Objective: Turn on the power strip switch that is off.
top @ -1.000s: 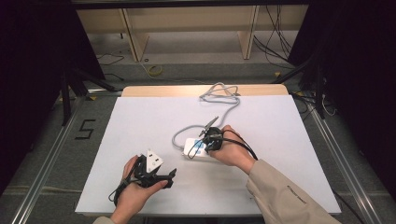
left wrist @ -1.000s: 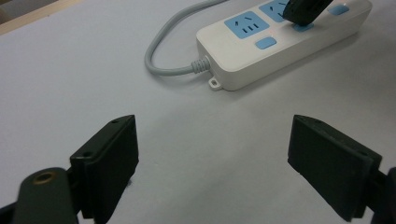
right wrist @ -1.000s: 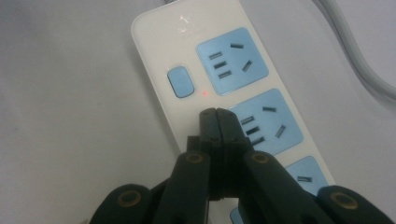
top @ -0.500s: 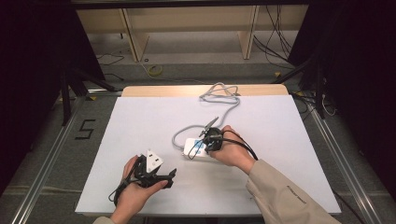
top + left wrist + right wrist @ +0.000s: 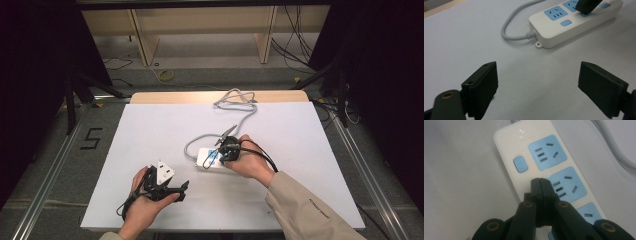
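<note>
A white power strip [image 5: 206, 159] with blue sockets and blue switches lies mid-table, its grey cord [image 5: 235, 107] looping to the far edge. My right gripper [image 5: 223, 156] is shut with nothing between its jaws. In the right gripper view its closed tips [image 5: 539, 181] touch the strip [image 5: 506, 142] beside the second socket, just below the first switch [image 5: 520, 164] and a small red light [image 5: 533, 170]. The left gripper view shows those tips [image 5: 586, 6] on a blue switch. My left gripper [image 5: 182, 189] stands open and empty low over the table, its jaws [image 5: 537, 72] facing the strip [image 5: 554, 30].
The white table top [image 5: 310, 150] has bare room on all sides of the strip. A wooden strip [image 5: 165, 97] borders its far edge. Beyond it stand shelf legs and loose cables on the floor [image 5: 165, 75].
</note>
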The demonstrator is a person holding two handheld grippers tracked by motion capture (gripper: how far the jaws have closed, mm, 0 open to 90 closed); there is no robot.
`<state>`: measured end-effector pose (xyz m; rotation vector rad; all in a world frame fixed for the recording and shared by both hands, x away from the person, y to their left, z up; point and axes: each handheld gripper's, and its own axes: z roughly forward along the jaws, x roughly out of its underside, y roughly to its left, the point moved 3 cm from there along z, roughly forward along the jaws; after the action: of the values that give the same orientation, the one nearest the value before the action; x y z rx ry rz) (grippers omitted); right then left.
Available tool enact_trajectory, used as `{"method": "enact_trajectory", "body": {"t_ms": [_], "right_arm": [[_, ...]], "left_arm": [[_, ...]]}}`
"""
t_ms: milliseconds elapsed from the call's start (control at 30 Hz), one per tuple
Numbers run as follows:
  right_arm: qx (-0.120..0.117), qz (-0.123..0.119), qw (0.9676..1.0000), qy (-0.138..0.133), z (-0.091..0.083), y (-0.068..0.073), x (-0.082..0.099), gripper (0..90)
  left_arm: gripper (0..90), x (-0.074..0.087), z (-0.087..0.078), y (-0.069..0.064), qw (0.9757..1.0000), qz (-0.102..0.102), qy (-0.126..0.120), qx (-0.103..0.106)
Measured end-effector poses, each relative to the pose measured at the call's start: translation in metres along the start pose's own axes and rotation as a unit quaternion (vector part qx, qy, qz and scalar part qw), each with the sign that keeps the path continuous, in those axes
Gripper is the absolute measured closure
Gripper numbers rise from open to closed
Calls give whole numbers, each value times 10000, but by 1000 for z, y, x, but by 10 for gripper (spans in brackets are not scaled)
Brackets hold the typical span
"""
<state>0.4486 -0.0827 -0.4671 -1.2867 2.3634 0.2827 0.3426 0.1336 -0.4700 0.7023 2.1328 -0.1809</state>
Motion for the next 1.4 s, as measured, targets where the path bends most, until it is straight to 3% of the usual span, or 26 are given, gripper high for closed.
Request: {"method": "enact_trajectory", "body": {"t_ms": [833, 1400], "right_arm": [[35, -12, 10000, -76, -1, 1, 0, 900], [-51, 45, 9995, -308, -8, -2, 2, 880]], "left_arm": [[158, 0, 0, 0, 10000, 2, 5, 2], [159, 0, 1, 1, 10000, -53, -8, -20]]}}
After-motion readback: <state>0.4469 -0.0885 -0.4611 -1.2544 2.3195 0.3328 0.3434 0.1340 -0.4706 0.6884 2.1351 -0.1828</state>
